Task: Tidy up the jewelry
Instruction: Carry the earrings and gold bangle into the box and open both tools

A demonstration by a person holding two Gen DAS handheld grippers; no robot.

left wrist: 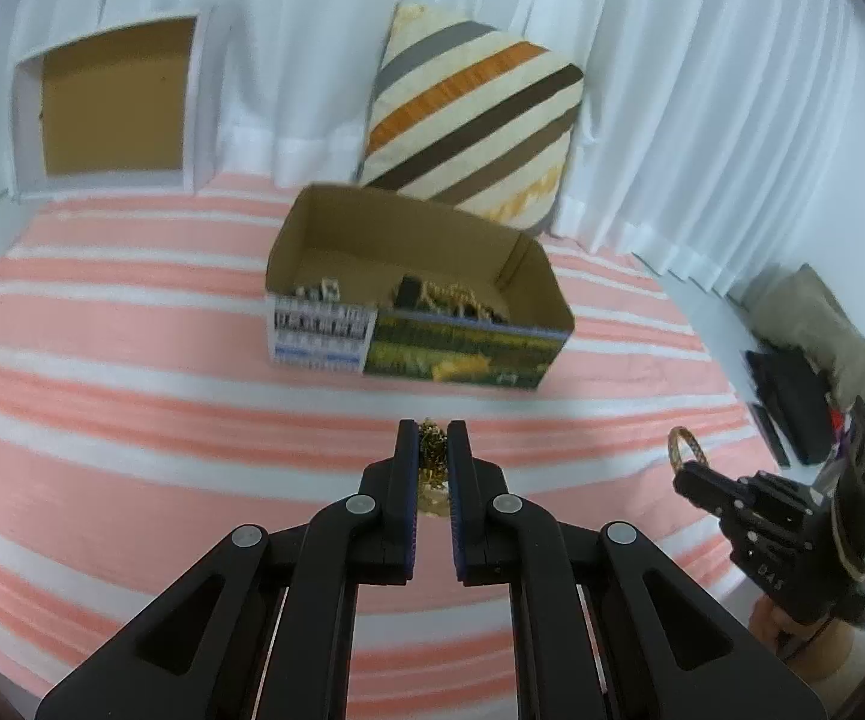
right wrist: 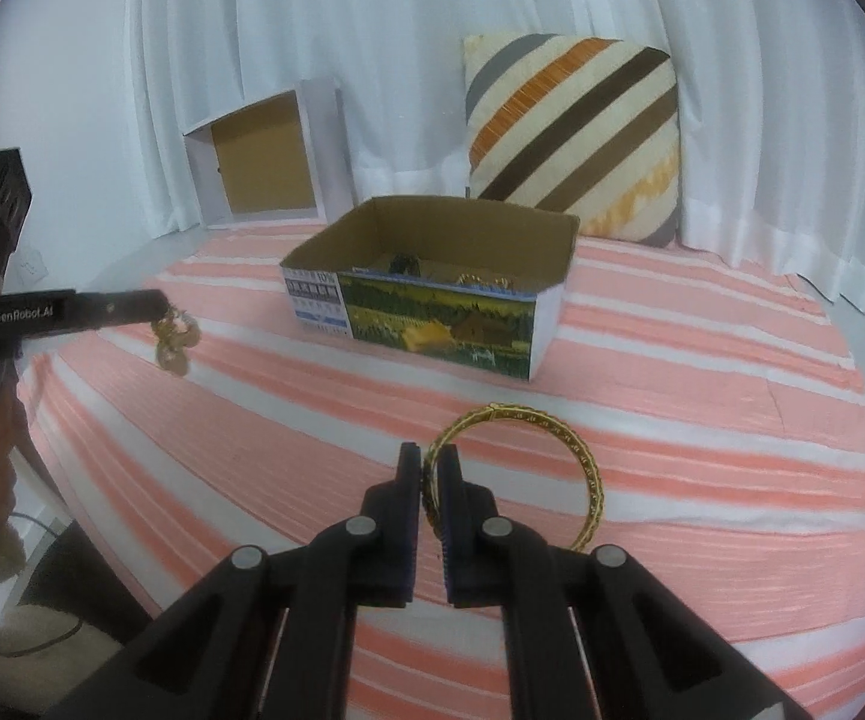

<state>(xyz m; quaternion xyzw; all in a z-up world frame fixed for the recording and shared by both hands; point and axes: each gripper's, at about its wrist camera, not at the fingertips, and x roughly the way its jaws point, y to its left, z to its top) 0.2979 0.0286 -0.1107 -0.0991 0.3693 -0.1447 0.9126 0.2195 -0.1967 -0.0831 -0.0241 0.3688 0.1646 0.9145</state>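
My left gripper [left wrist: 432,450] is shut on a gold chain piece [left wrist: 432,468] and holds it above the striped bed; from the right wrist view the same piece [right wrist: 174,339] dangles from the left gripper [right wrist: 162,303]. My right gripper [right wrist: 431,468] is shut on a gold bangle [right wrist: 582,468], held above the bed; it also shows in the left wrist view [left wrist: 685,450] in the right gripper [left wrist: 687,471]. An open cardboard box [left wrist: 468,354] [right wrist: 432,324] with jewelry inside sits ahead of both grippers.
A striped cushion [left wrist: 474,114] [right wrist: 576,132] leans on the white curtain behind the box. A box lid [left wrist: 108,108] [right wrist: 264,162] stands at the back left. The pink-and-white striped bed cover [left wrist: 132,390] [right wrist: 702,420] surrounds the box. Dark items [left wrist: 792,396] lie off the bed's right edge.
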